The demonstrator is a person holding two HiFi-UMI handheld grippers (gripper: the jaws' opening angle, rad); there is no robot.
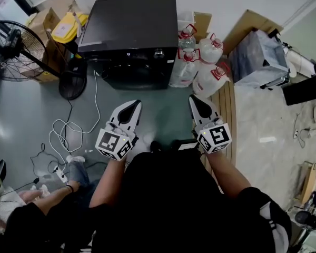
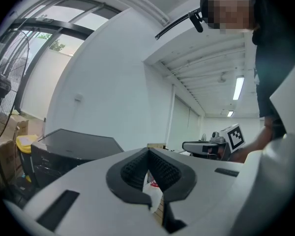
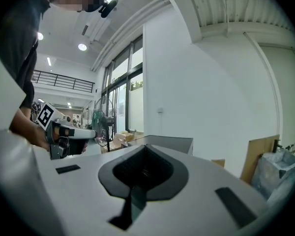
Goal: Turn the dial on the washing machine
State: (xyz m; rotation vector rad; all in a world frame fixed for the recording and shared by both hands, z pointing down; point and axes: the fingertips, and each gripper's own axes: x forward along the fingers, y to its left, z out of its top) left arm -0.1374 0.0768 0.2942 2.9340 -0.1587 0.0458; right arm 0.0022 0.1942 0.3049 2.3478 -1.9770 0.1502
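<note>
White left tool [image 1: 131, 106] and right tool [image 1: 195, 100] closed, empty; shut jaws may skid off black washing machine's [image 1: 131, 28] silver dial [image 1: 158, 53]

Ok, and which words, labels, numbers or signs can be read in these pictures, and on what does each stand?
No text can be read anywhere.
Front panel of the washing machine: pale marks, too small to read.
Water jugs: no legible print.
Cubes on the left gripper and right gripper: black-and-white square markers only, no letters.
</note>
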